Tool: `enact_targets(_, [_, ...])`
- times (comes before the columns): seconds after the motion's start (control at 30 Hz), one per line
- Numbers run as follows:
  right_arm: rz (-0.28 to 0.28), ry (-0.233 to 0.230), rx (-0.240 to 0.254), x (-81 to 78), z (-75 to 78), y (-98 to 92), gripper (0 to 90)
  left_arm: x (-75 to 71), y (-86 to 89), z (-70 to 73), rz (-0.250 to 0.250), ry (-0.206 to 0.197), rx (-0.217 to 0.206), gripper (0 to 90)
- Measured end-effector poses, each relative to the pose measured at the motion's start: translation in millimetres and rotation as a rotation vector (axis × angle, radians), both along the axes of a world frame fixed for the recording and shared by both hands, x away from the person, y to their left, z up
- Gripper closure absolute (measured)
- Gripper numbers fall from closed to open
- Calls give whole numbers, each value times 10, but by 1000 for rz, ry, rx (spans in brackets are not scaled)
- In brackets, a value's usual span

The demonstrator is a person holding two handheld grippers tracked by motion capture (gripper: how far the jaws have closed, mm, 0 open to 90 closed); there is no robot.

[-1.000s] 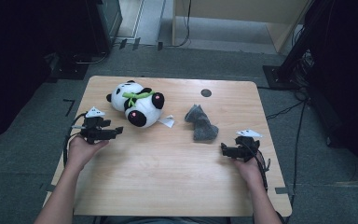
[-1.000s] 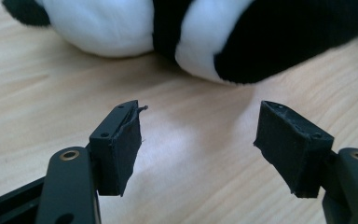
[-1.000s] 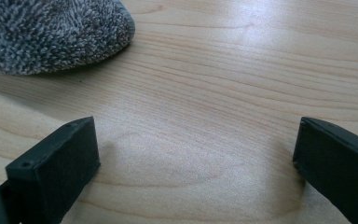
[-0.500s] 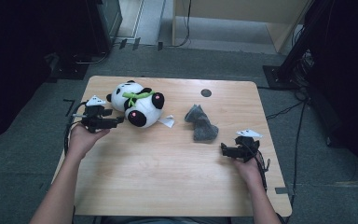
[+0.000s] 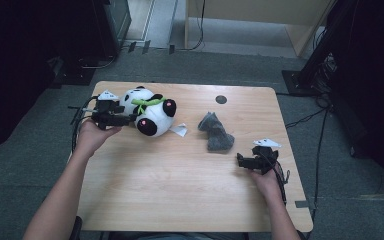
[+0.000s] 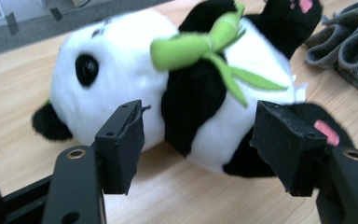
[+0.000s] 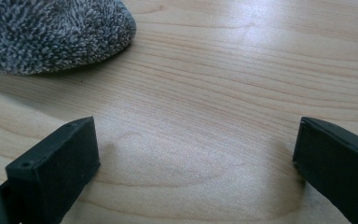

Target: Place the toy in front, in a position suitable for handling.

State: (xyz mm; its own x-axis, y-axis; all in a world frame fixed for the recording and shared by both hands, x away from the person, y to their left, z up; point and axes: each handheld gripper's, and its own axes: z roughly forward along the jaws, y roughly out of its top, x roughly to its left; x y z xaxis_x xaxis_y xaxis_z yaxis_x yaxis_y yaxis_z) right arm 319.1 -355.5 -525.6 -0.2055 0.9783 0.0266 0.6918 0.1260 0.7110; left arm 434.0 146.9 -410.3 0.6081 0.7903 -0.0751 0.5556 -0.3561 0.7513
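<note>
left gripper (image 5: 128,119) moved up to panda (image 5: 147,110); fingers apart.

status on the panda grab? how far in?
Done: left gripper is lined up at the panda, its jaws apart on either side of the body in the left gripper view. In hand: the approach; jaws not yet pressing the plush. Left: close and lift. Right gripper sits open on the table near the grey cloth, holding nothing.

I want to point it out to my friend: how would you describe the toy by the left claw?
On the wooden table, look at the far left part. There a plush panda lies on its side, black and white with a green bow, unlike the grey cloth to its right.
</note>
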Motion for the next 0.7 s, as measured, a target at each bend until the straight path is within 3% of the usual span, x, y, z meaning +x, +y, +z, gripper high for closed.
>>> enact_targets(0.2, [1,0,0,0,0,0,0,103,-61,101,-9,-9,19,342])
enact_targets(0.33, [2,0,0,0,0,0,0,196,-84,163,-15,1,0,344])
enact_targets(0.43, [1,0,1,0,0,1,0,263,-124,214,-38,-15,22,347])
enact_targets(0.7, [3,0,0,-1,0,2,0,467,-205,331,-67,-10,22,347])
